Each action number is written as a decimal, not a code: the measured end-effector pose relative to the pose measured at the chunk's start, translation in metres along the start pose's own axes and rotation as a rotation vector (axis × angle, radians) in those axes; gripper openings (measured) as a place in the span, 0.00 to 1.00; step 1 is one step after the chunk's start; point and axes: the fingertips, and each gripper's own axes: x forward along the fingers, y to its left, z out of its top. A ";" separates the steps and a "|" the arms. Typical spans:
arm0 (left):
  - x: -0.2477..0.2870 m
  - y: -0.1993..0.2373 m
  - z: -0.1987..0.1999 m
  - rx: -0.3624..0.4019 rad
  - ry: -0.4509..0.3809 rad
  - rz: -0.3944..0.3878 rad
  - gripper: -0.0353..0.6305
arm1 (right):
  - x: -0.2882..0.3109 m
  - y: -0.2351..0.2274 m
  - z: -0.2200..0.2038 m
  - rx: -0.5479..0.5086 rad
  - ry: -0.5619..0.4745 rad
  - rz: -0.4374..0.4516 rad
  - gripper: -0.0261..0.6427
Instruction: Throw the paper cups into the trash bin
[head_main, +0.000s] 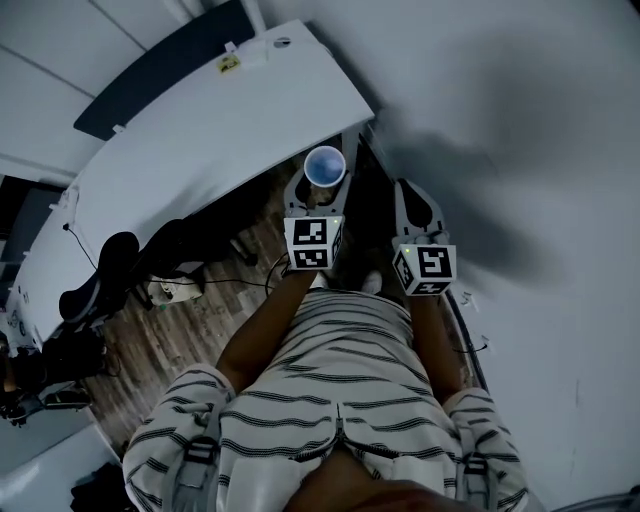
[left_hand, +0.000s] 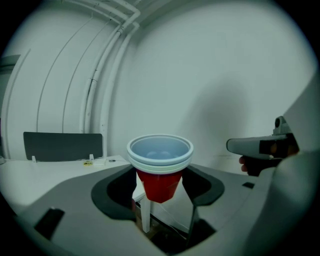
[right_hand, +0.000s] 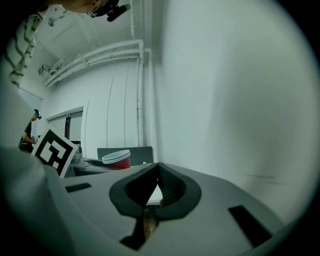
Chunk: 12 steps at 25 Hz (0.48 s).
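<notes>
A stack of red paper cups (left_hand: 159, 170) with white rims and a pale blue inside stands upright between the jaws of my left gripper (left_hand: 160, 187), which is shut on it. In the head view the cups (head_main: 324, 165) show from above, held just past the corner of the white table (head_main: 200, 150). From the right gripper view the same cups (right_hand: 116, 159) appear at the left. My right gripper (right_hand: 156, 192) has its jaws shut together with nothing between them; it is held beside the left gripper (head_main: 315, 200), a little to its right (head_main: 420, 225). No trash bin is in view.
A white wall (head_main: 520, 150) fills the right side. A dark partition panel (head_main: 160, 70) stands behind the table. Office chairs (head_main: 100, 270) and cables lie on the wooden floor (head_main: 190, 330) at the left. Pipes (left_hand: 107, 65) run up the far wall.
</notes>
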 end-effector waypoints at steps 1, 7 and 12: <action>0.001 -0.004 -0.001 0.001 0.003 -0.012 0.51 | -0.002 -0.002 -0.001 0.002 0.003 -0.007 0.06; 0.005 -0.032 -0.018 0.018 0.045 -0.073 0.51 | -0.014 -0.017 -0.018 0.019 0.028 -0.052 0.06; -0.001 -0.049 -0.039 0.024 0.096 -0.120 0.51 | -0.029 -0.025 -0.040 0.066 0.072 -0.092 0.06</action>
